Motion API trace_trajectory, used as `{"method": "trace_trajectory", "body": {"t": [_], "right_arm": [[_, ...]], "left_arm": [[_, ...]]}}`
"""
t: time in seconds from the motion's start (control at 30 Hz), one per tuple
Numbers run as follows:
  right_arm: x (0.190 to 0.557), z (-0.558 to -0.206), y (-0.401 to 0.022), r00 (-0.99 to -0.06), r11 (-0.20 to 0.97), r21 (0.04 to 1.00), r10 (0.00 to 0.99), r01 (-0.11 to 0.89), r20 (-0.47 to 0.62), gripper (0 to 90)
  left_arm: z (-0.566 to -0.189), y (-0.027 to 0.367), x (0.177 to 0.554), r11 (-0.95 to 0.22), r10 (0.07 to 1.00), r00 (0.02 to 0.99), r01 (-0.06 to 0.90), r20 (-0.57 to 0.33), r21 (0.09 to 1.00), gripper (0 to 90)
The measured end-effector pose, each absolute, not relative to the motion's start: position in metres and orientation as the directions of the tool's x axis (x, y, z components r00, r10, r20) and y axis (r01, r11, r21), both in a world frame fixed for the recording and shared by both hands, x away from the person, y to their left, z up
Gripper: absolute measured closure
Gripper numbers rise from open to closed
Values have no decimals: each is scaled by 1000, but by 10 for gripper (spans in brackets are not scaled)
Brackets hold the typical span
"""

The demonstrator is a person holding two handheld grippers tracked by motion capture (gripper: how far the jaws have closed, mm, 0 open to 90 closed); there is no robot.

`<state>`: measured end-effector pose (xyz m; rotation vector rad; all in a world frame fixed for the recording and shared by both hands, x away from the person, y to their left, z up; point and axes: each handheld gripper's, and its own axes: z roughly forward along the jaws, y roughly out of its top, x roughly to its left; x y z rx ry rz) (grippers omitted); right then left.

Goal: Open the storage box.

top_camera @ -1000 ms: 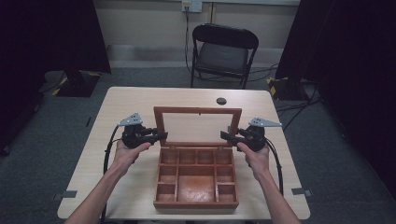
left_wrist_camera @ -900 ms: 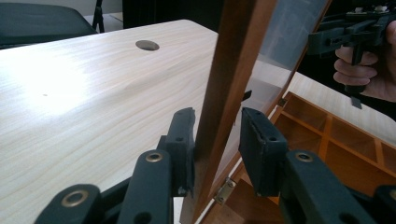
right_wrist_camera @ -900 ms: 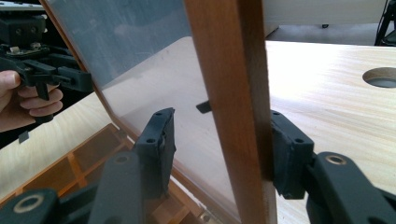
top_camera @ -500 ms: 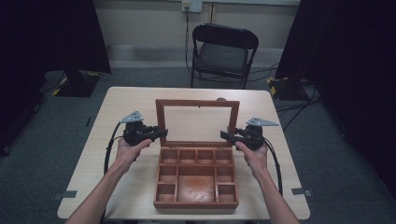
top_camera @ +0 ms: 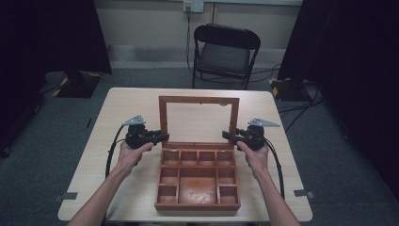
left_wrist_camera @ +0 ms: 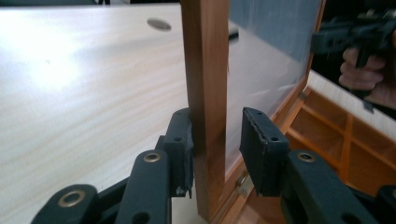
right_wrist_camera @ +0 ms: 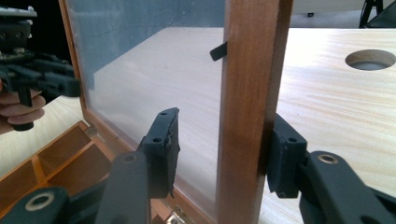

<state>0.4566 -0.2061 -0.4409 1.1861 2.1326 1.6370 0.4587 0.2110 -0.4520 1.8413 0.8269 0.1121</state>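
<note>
Left gripper (left_wrist_camera: 212, 144): your jaws straddle the lid's left post, one pad touching, the other standing off, no firm pinch.
Lid (top_camera: 198, 100): up from a second ago, now upright over the wooden box (top_camera: 197, 206) at mid-table (top_camera: 117, 108).
Right gripper (right_wrist_camera: 224, 149): just closing; far pad touches the right post, near one stands off.
Meaning: opening looks nearly done.

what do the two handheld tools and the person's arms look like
Both tools are black: the left tool and the right tool each carry a grey three-cornered plate on top and trail a black cable toward the table's near edge. Their jaws are blocky black pads on arms with brass-coloured rivets. The forearms are bare, with no sleeves or gloves.
</note>
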Motion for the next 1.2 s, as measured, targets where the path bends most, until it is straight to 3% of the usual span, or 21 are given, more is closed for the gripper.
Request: {"method": "trace_trajectory", "body": {"t": [0.2,0.53,0.97,1.2], "right_arm": [[459,-443,-208,-647,61,876,699,478,304,528],[465,-449,-207,-625,42,869,712,493,320,513],[472,-456,-204,-597,31,859,732,511,329,446],[475,-461,-204,-581,22,849,738,528,342,383]], "left_arm": [[-455,211,462,-172,594,740,498,-314,850,684],[-460,211,469,-151,589,728,525,-351,837,662],[-462,207,476,-185,605,721,540,-338,821,599],[-467,204,479,-181,609,707,566,-360,804,517]]}}
